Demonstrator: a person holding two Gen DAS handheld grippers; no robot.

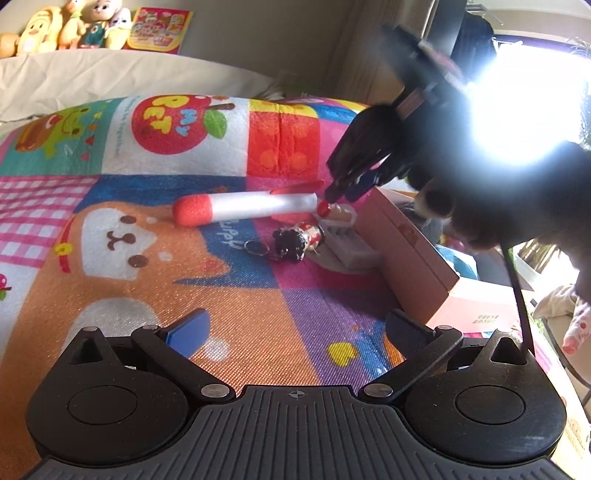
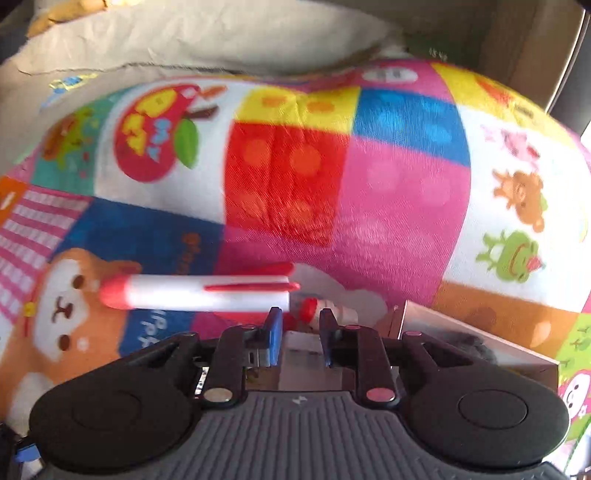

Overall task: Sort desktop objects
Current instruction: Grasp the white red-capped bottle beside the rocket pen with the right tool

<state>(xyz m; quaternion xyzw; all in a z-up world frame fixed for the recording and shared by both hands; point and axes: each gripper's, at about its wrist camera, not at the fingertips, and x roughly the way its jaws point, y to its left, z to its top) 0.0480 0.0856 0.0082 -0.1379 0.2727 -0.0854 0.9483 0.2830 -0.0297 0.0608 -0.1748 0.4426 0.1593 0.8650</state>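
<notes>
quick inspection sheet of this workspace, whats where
surface: colourful cartoon blanket, wrinkled.
job's things: foam rocket, white with a red tip, lying flat; small red-capped bottle by its tail; keychain figure with ring; pale rack; pink box at the right.
clutter: plush toys and a booklet on the far ledge.
grippers: left tongs open, empty; right tongs partly closed beside the bottle, grip unclear.
cables: one black cable at the right.
surroundings: beige sheet, glaring window.
</notes>
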